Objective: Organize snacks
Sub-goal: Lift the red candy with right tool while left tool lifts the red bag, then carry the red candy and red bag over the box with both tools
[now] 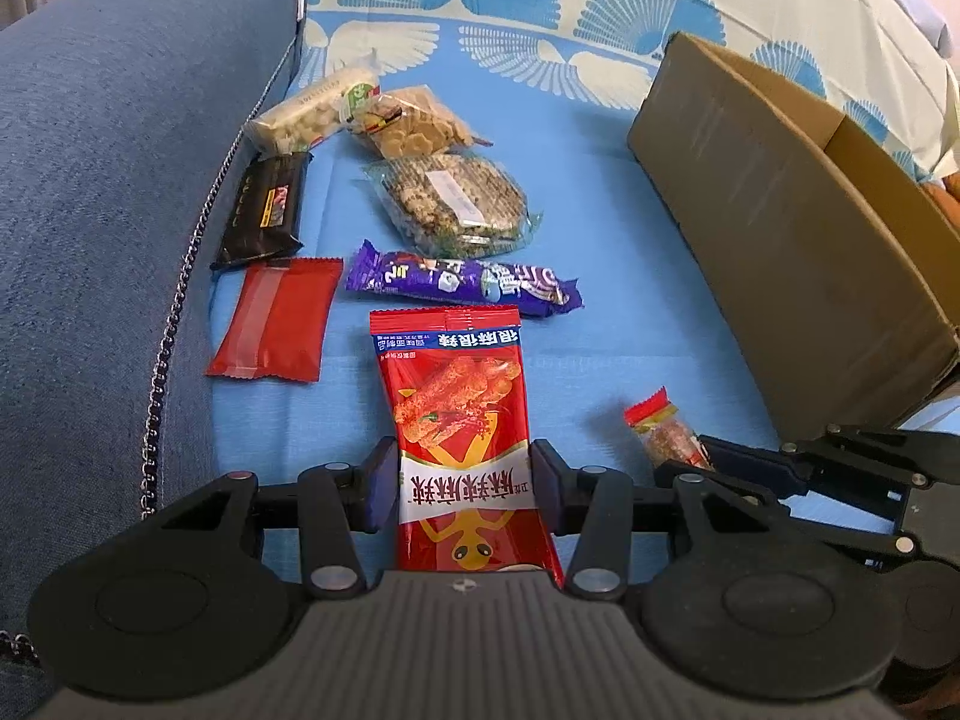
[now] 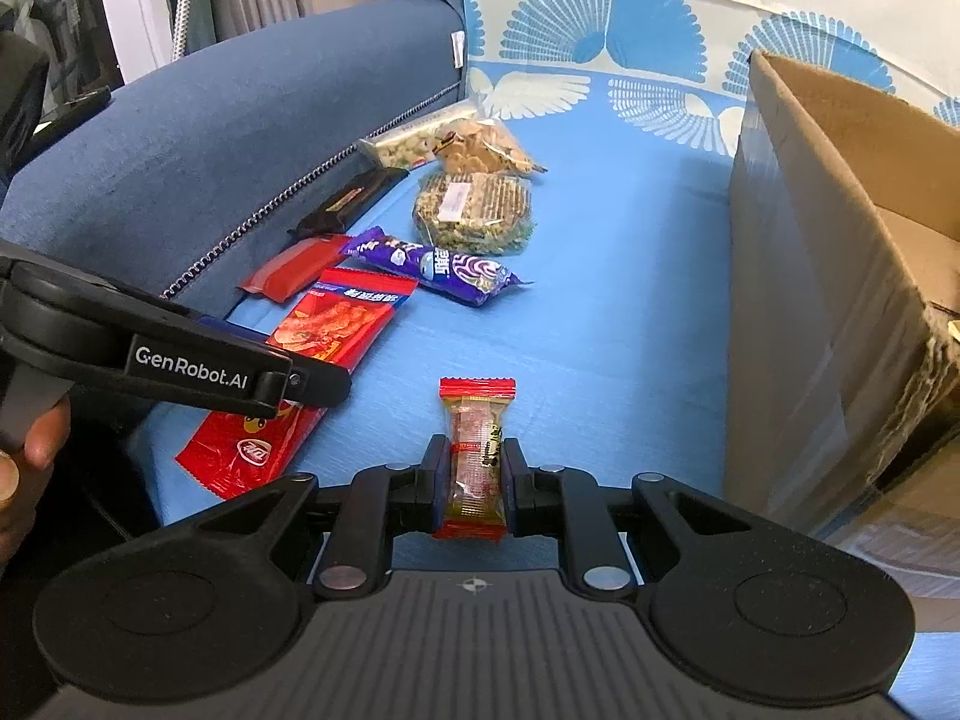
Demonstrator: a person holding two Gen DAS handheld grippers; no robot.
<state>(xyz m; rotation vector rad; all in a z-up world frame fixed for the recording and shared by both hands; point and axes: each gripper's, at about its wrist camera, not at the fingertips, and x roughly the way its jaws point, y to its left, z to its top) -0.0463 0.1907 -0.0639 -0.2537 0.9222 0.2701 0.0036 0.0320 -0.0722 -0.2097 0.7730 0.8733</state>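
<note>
- Angling down toward the blue bed sheet (image 1: pixel 630 276), the left gripper (image 1: pixel 465 489) has its fingers (image 1: pixel 379 483) part-way open and pressed against both long edges of a red spicy-snack packet (image 1: pixel 462 420); a hand (image 2: pixel 24 450) holds this tool at the left edge of the right wrist view.
- Beside it, the right gripper (image 2: pixel 474 474) also tilts downward, its fingers (image 2: pixel 435 474) nearly together and clamped on a small red-ended candy wrapper (image 2: pixel 477 450).
- The red packet lies flat on the sheet, its long axis running straight away from the left gripper, its far sealed end just short of a purple snack bar (image 1: pixel 465 282) lying crosswise.
- The candy wrapper points lengthwise away from the right gripper, one crimped end ahead of the fingers and the other behind them.
- Further off are a plain red packet (image 1: pixel 273 324), a black bar (image 1: pixel 264 210), a clear pack of grain cakes (image 1: pixel 453 204), a bag of pale crackers (image 1: pixel 414 123) and a pale nut bar (image 1: pixel 306 114), all loosely grouped near the dark blue upholstered bolster (image 1: pixel 120 180) on the left.
- An open cardboard box (image 2: pixel 840 276) stands to the right, with bare sheet between it and the snacks.
</note>
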